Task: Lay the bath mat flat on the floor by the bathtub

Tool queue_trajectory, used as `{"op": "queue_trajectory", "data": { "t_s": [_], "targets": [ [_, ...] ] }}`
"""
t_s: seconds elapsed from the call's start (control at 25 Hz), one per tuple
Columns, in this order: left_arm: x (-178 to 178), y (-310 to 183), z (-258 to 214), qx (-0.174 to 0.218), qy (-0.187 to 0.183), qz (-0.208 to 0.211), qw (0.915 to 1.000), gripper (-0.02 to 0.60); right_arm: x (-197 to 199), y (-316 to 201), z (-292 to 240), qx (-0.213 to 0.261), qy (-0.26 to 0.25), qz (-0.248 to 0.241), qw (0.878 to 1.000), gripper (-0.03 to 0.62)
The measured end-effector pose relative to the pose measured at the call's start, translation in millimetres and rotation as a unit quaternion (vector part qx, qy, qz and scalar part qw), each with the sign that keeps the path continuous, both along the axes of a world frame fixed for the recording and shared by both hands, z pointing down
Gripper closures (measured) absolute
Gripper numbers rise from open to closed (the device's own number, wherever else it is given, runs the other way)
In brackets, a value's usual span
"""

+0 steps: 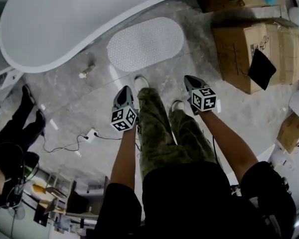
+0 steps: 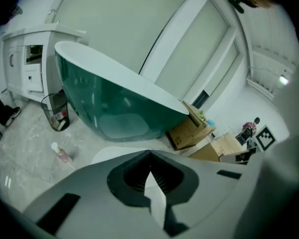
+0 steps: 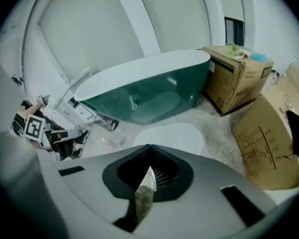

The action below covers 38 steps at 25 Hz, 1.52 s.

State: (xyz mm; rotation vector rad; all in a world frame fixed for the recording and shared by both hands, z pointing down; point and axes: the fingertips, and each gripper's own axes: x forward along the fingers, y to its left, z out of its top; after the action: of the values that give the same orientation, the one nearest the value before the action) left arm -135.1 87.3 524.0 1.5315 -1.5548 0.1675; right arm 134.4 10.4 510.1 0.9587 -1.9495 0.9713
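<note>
The white oval bath mat (image 1: 145, 44) lies flat on the grey floor beside the curved white bathtub (image 1: 65, 29). It also shows as a pale oval in front of the tub in the right gripper view (image 3: 169, 136), and its edge shows in the left gripper view (image 2: 109, 154). My left gripper (image 1: 124, 92) and right gripper (image 1: 191, 79) hang above the floor near my feet, well short of the mat. Both are shut with nothing between their jaws, seen at the left gripper (image 2: 149, 153) and the right gripper (image 3: 149, 147).
Large cardboard boxes (image 1: 256, 51) stand right of the mat, with a black item (image 1: 261, 68) on one. A small bottle (image 1: 85, 72) lies on the floor left of the mat. A power strip with its cable (image 1: 92, 133) lies at the left, near another person's legs (image 1: 20, 118). A waste bin (image 2: 57, 111) stands by the tub's end.
</note>
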Motion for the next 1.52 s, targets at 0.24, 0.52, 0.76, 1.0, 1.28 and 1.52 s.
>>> {"op": "queue_trajectory", "data": {
  "t_s": [0.24, 0.52, 0.76, 1.0, 1.28, 1.52],
  "targets": [
    [-7, -29, -81, 0.037, 0.002, 0.047, 0.9982, 0.563, 1, -18, -107, 0.036, -0.021, 0.038, 0.998, 0.571],
    [-23, -44, -188, 0.075, 0.01, 0.086, 0.9934, 0.563, -10, 1, -219, 0.071, -0.013, 0.007, 0.997, 0.571],
    [-21, -59, -278, 0.122, 0.008, 0.1, 0.9875, 0.563, -23, -3, -305, 0.122, -0.03, -0.012, 0.992, 0.571],
    [15, -53, -334, 0.137, -0.019, 0.111, 0.9842, 0.563, 4, -13, -375, 0.184, -0.058, -0.025, 0.981, 0.571],
    [54, -83, -384, 0.165, -0.067, 0.051, 0.9827, 0.563, 60, -76, -433, 0.246, -0.09, -0.053, 0.963, 0.571],
    [97, -104, -450, 0.215, -0.083, -0.038, 0.9723, 0.563, 112, -146, -476, 0.296, -0.102, -0.107, 0.944, 0.571]
  ]
}}
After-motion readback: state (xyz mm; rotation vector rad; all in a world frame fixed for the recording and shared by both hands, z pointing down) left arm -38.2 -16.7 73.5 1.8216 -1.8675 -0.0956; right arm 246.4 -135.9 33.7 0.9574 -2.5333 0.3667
